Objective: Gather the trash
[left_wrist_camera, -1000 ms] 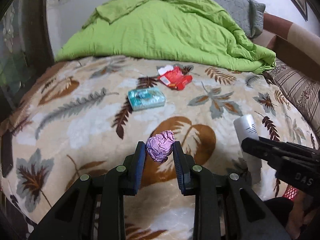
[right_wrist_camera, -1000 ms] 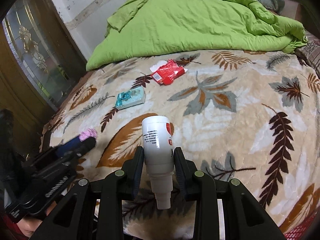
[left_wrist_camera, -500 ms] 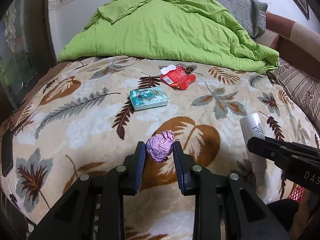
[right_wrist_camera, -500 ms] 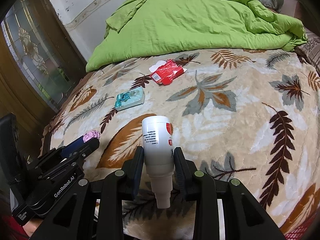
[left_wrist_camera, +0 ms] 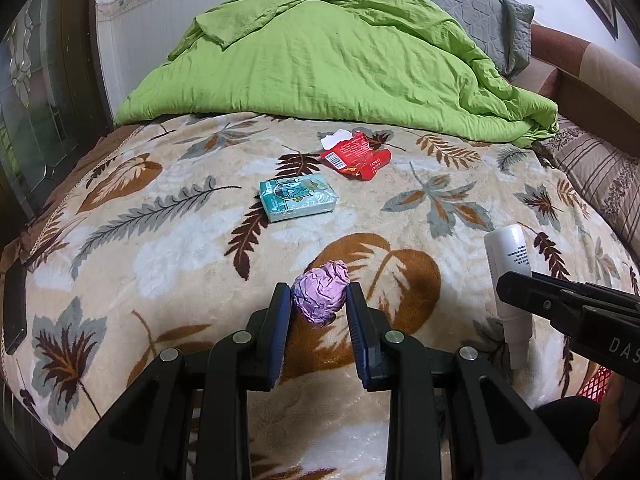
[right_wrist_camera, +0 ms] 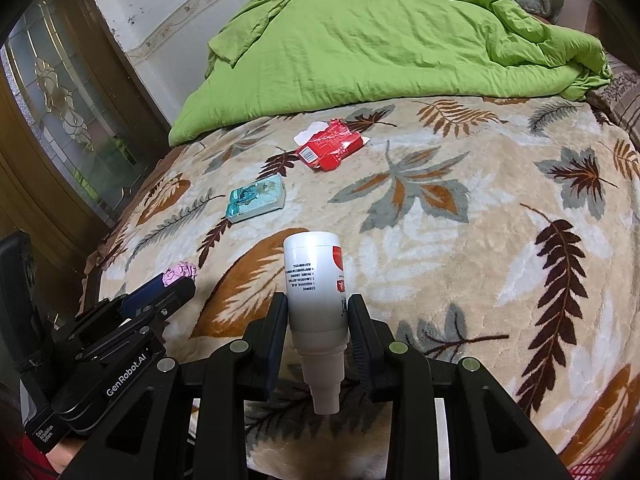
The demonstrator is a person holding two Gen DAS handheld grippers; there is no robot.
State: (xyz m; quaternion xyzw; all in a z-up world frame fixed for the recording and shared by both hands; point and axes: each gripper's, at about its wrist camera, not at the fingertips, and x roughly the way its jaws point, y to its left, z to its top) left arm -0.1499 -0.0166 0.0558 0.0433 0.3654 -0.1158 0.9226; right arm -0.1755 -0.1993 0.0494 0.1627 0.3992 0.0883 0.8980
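My left gripper point(left_wrist_camera: 318, 306) is shut on a crumpled purple foil ball point(left_wrist_camera: 320, 298), held above the leaf-patterned blanket point(left_wrist_camera: 160, 248). My right gripper point(right_wrist_camera: 317, 322) is shut on a white bottle point(right_wrist_camera: 316, 280), nozzle pointing back toward the camera. The bottle also shows at the right of the left wrist view point(left_wrist_camera: 510, 272). The foil ball shows at the left of the right wrist view point(right_wrist_camera: 181, 273). A teal tissue pack point(left_wrist_camera: 298, 197) and a torn red wrapper point(left_wrist_camera: 356, 156) lie farther up the bed.
A bunched green duvet point(left_wrist_camera: 340, 64) covers the far end of the bed, with a grey pillow point(left_wrist_camera: 472, 8) behind it. A striped pillow point(left_wrist_camera: 600, 176) lies at right. A wooden glass-panelled door point(right_wrist_camera: 60, 112) stands left of the bed. A red mesh basket point(left_wrist_camera: 600, 380) shows at lower right.
Both grippers have drawn back and lifted slightly from the bed, each keeping its hold. The objects on the blanket have not moved.
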